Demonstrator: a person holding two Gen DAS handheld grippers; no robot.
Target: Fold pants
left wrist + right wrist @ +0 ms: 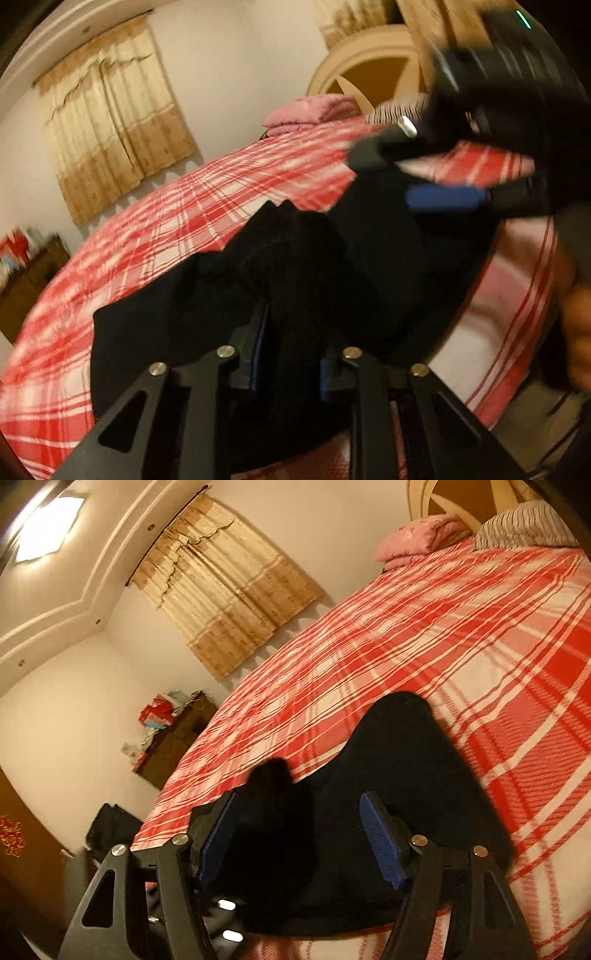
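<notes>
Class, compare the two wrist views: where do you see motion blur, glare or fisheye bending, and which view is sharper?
Left wrist view: the right gripper is smeared by motion blur, and the bed bulges from fisheye bending. Right wrist view: sharper overall; the ceiling light is blown out by glare; the black pants show almost no detail.

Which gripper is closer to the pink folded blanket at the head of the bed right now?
Right, as far as the left wrist view shows. The right gripper reaches over the black pants toward the pink folded blanket; the left gripper sits farther back, low over the pants.
</notes>
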